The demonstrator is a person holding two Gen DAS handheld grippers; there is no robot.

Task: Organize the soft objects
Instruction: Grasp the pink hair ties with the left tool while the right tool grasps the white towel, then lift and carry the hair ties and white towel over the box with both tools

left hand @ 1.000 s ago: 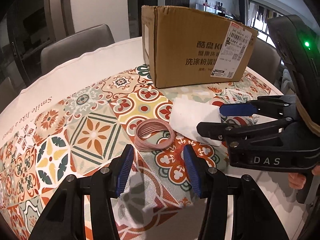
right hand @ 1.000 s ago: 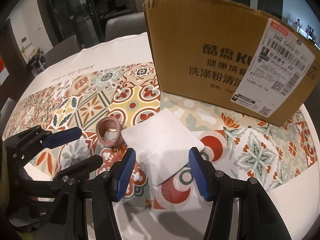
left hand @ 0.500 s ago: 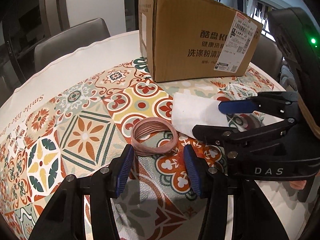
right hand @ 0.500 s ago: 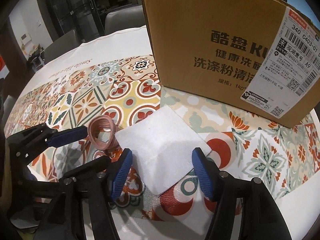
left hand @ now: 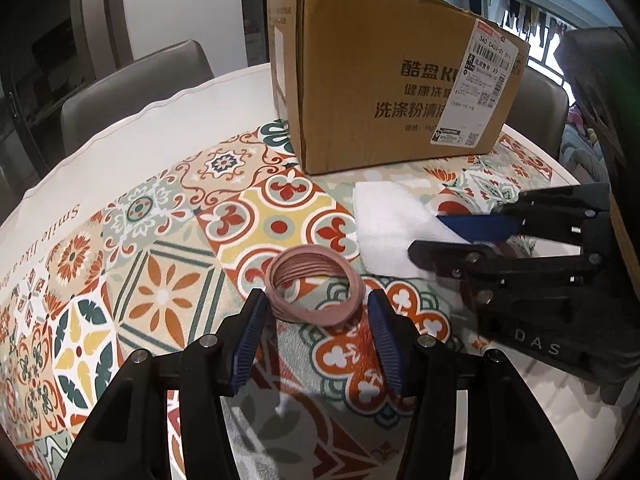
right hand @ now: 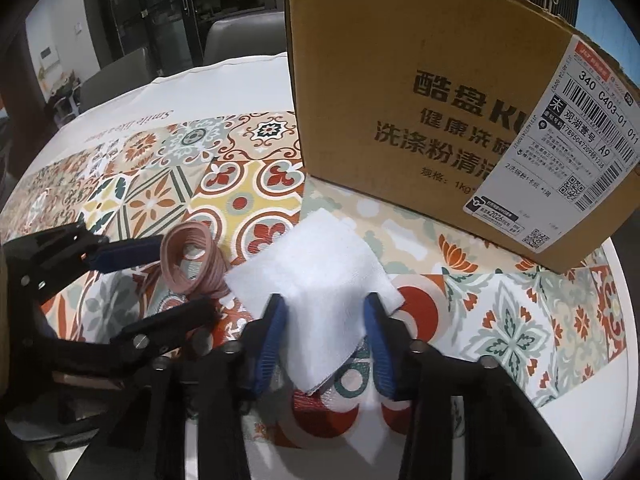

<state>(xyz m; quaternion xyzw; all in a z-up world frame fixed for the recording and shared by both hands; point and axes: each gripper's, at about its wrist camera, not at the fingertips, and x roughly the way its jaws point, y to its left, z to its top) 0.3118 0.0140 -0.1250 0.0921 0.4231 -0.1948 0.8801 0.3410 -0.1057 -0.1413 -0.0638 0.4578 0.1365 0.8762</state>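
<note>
On the table [left hand: 120, 152], under a patterned cloth [left hand: 160, 292], a pink band coil [left hand: 316, 288] lies between the wide-spread jaws of the left gripper [left hand: 316, 320], its near edge just inside the blue pads [left hand: 250, 332] and not clamped. Just to its right, a white cloth [right hand: 320, 280] lies flat in front of the box [right hand: 420, 92]. The right gripper [right hand: 326, 340] straddles that cloth's near corner, its jaws open and gripping nothing.
</note>
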